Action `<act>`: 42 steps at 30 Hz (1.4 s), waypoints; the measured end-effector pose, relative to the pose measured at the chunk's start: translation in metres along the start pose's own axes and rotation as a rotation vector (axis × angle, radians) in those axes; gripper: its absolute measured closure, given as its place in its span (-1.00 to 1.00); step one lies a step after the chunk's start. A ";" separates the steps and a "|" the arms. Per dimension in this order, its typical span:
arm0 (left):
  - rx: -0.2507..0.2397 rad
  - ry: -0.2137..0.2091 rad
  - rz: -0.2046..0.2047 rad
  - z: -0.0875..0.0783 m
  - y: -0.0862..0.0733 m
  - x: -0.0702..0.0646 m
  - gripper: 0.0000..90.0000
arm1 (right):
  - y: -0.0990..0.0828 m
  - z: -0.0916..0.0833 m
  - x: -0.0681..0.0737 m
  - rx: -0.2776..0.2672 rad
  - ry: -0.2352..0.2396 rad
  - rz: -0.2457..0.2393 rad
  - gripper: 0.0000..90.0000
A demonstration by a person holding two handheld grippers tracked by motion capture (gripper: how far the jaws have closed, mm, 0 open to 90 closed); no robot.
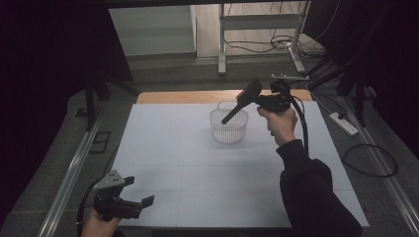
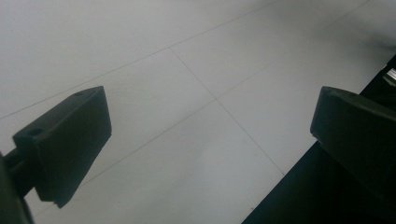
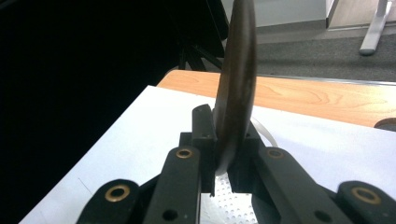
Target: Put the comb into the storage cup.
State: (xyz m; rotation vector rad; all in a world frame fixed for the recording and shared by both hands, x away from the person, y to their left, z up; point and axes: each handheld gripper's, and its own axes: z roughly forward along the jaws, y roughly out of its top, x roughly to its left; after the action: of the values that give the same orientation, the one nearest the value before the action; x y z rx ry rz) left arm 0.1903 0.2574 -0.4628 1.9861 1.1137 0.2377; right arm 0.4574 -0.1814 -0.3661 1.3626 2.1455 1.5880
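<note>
White sheet (image 1: 197, 168) spread over wooden tabletop (image 1: 188, 97); power strip (image 1: 344, 123) and looped black cable (image 1: 369, 160) on grey floor, right.

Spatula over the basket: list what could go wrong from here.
1. The right gripper pinches the dark spatula on its thin edge only; it might twist or slip.
2. The handle tip hangs over the light white basket; a nudge on the rim could tip or slide it.

Black sleeve (image 1: 311, 192), black jaws, brass screws.
</note>
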 end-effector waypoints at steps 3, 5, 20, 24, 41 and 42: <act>-0.002 -0.001 -0.002 0.000 0.000 0.000 -1.00 | -0.002 0.005 0.000 0.005 -0.002 -0.002 0.85; -0.002 -0.003 -0.003 0.000 0.000 0.001 -1.00 | -0.004 0.007 0.000 0.007 -0.001 0.001 0.85; -0.003 -0.010 -0.007 0.000 0.000 0.002 -1.00 | -0.018 0.023 -0.009 0.026 0.003 0.029 0.85; -0.004 -0.010 -0.008 -0.001 0.000 0.002 -1.00 | -0.023 0.026 -0.012 0.031 0.006 0.041 0.85; -0.003 -0.010 -0.006 0.000 0.000 0.001 -1.00 | -0.044 0.037 -0.028 0.053 0.036 0.114 0.85; -0.004 -0.010 -0.006 0.000 0.000 0.001 -1.00 | -0.045 0.038 -0.028 0.053 0.034 0.117 0.85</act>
State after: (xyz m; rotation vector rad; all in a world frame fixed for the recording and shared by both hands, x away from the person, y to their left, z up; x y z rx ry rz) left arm 0.1906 0.2586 -0.4631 1.9784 1.1115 0.2262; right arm 0.4701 -0.1774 -0.4300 1.5141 2.1796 1.6172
